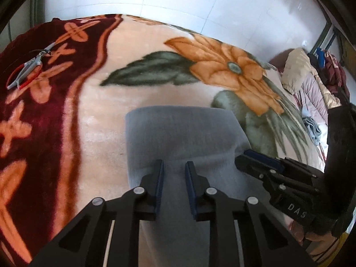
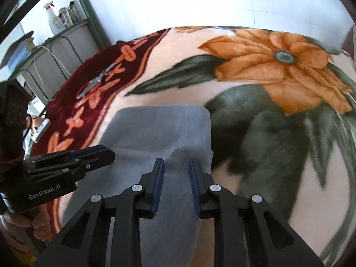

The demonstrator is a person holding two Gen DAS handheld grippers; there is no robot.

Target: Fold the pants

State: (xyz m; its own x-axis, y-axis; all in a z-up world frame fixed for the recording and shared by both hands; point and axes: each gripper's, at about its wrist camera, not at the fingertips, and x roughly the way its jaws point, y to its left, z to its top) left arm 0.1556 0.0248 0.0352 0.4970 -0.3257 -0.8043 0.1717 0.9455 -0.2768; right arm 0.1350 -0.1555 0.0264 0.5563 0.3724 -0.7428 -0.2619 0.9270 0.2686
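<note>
The grey-blue pants [image 1: 178,133] lie folded as a narrow strip on a flowered blanket, running from the near edge away from me. They also show in the right wrist view [image 2: 162,131]. My left gripper [image 1: 174,165] is open, its jaws a hand's width apart just over the cloth near its left side. My right gripper [image 2: 176,163] is open over the cloth near its right edge. The right gripper shows from the side in the left wrist view [image 1: 247,155]. The left gripper shows in the right wrist view [image 2: 106,151]. Neither holds cloth.
Red-handled scissors [image 1: 26,71] lie on the blanket's dark red border [image 1: 55,111] at the far left. Piled clothes and a quilt [image 1: 311,82] sit at the far right. A shelf with a spray bottle [image 2: 53,20] and cables stands beyond the left edge.
</note>
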